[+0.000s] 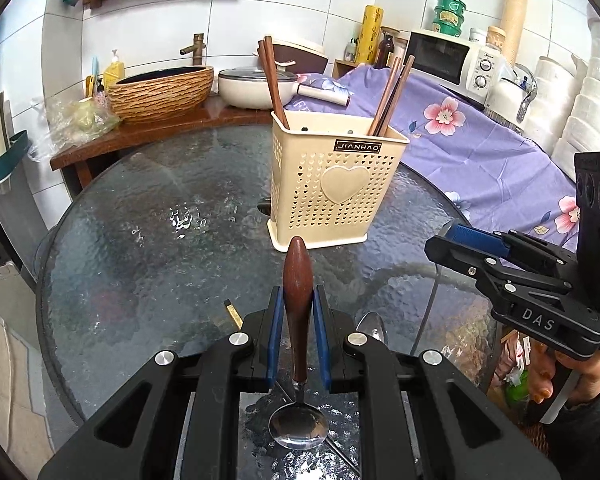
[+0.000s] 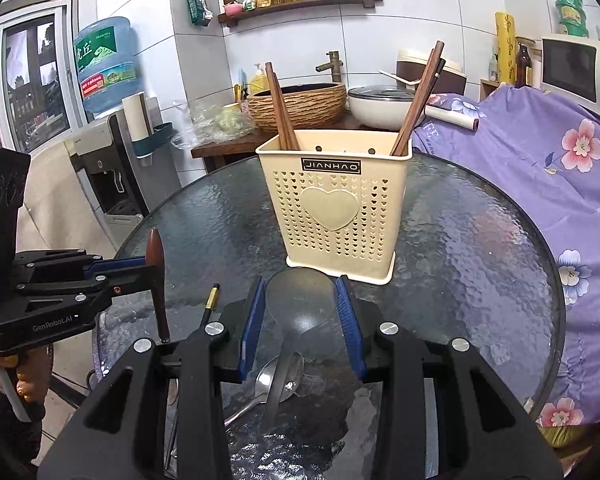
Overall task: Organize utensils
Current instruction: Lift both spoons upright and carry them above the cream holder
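left gripper (image 1: 298, 312) clamped on wooden-handled spoon (image 1: 297, 300), right gripper (image 2: 300, 312) agape over ladle (image 2: 296, 300)

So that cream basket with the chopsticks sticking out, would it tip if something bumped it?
Probably fairly easily. The cream basket stands tall on a narrow base and its perforated plastic walls look light. The chopsticks lean out above the rim, raising the weight. On the glass table it might slide rather than topple.

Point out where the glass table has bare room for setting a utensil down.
Free: the glass table left of the cream utensil holder, and its right side toward the floral cloth. Crowded: the near edge, where loose spoons lie.
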Motion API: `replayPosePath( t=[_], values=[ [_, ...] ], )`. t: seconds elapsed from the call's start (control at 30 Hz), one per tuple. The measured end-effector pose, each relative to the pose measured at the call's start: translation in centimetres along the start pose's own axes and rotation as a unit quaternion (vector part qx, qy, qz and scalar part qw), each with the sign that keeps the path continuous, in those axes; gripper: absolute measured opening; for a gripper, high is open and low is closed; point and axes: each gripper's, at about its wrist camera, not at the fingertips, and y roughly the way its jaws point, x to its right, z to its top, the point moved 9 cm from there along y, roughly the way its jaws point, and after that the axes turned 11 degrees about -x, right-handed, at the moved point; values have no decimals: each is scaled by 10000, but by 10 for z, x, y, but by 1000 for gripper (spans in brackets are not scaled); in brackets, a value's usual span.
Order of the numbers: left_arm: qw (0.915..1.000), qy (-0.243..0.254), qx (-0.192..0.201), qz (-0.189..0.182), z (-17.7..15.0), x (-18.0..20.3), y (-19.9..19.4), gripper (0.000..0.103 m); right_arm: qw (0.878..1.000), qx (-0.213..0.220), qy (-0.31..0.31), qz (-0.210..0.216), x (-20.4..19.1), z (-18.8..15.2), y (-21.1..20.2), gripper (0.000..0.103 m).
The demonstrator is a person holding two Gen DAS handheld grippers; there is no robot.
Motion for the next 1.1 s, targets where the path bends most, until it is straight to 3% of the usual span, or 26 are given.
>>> replayPosePath(
  t=[0.4, 0.7, 1.1],
  values=[
    [10000, 7, 67, -35, 1, 1, -7, 14, 10000, -9, -69, -4, -2, 3, -1, 37],
    [9998, 24, 181, -96, 5, 2, -18, 14, 9997, -44, 2, 221, -2, 7, -4, 37],
    [9978, -58, 586, -314, 44, 8, -39, 14, 9992, 189, 46, 346, 5, 40, -22, 37]
  ],
)
